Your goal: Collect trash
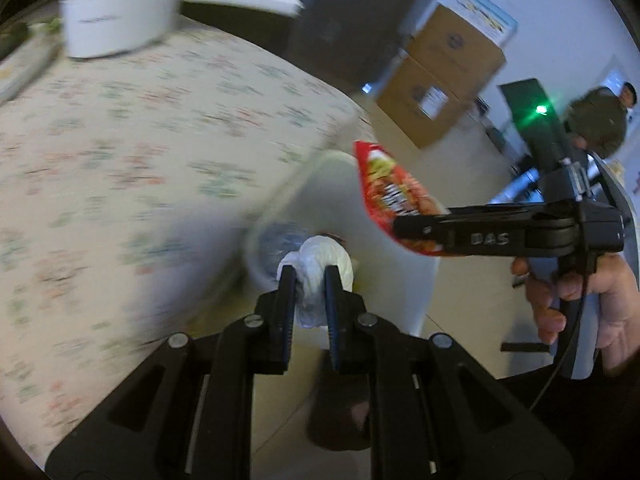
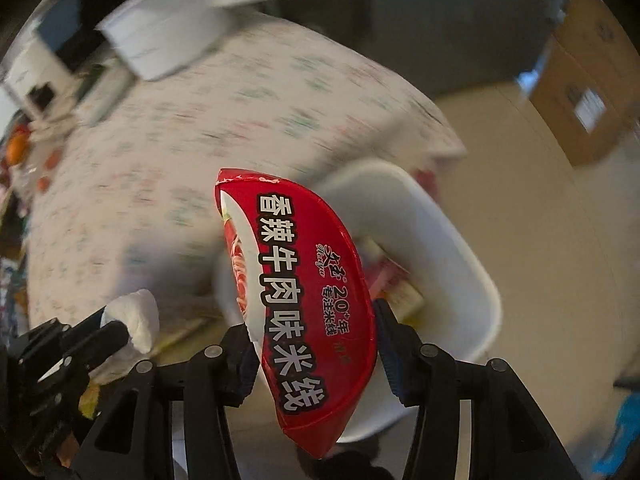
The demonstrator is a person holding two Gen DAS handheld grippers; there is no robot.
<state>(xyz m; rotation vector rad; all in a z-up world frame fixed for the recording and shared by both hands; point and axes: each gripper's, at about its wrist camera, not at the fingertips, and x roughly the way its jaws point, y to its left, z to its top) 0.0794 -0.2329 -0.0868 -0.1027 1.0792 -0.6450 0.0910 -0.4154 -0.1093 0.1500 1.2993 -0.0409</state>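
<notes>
Both loads carried over the white bin (image 2: 460, 248) beside the desk (image 1: 140, 140), ready for dropping. Left gripper (image 1: 310, 280) pinching a crumpled tissue (image 1: 320, 264); right gripper (image 2: 316, 344) clamped on a red noodle wrapper (image 2: 304, 280), hanging above the opening.

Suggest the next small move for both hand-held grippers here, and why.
Probably open the right hand-held gripper first: its red noodle packet already hangs above the white bin, which holds other trash. The left hand-held gripper, shut on crumpled tissue, looks near the bin rim too.
</notes>
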